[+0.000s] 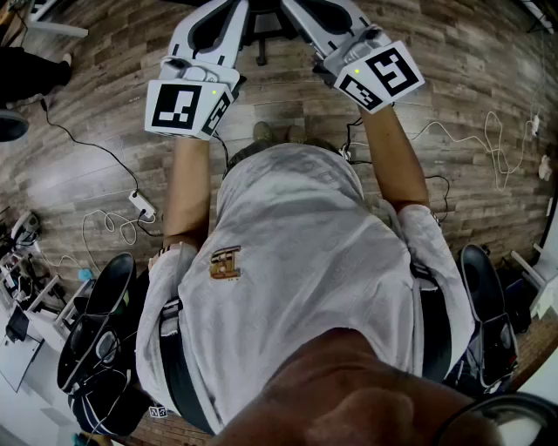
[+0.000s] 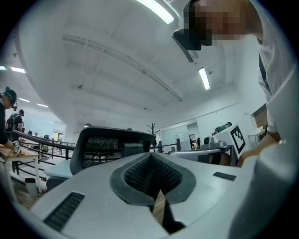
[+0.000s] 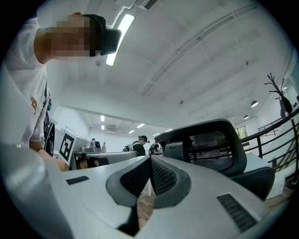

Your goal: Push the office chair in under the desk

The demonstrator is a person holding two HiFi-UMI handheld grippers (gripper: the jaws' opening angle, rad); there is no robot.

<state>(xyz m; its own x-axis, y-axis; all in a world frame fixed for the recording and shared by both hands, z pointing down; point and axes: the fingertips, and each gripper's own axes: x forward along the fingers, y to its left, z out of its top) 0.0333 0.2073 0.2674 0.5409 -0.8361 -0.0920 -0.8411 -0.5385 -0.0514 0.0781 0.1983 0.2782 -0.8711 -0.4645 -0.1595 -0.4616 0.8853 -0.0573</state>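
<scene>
A black mesh-backed office chair [image 2: 111,145] stands just ahead of both grippers, and its back [image 3: 212,144] also shows in the right gripper view. In the head view only its dark base [image 1: 261,33] shows, at the top between the two grippers. My left gripper [image 1: 215,22] and right gripper [image 1: 327,22] are held out side by side over the wooden floor. The left gripper [image 2: 150,157] is shut with nothing between its pads. The right gripper [image 3: 150,159] is shut and empty too. I see neither gripper touching the chair. No desk can be told apart near the chair.
A power strip [image 1: 141,206] and loose cables [image 1: 488,148] lie on the wooden floor. Dark bags or seats sit at the lower left [image 1: 100,327] and lower right [image 1: 484,300]. People [image 3: 138,144] work at distant tables, and a black railing [image 3: 275,135] runs on the right.
</scene>
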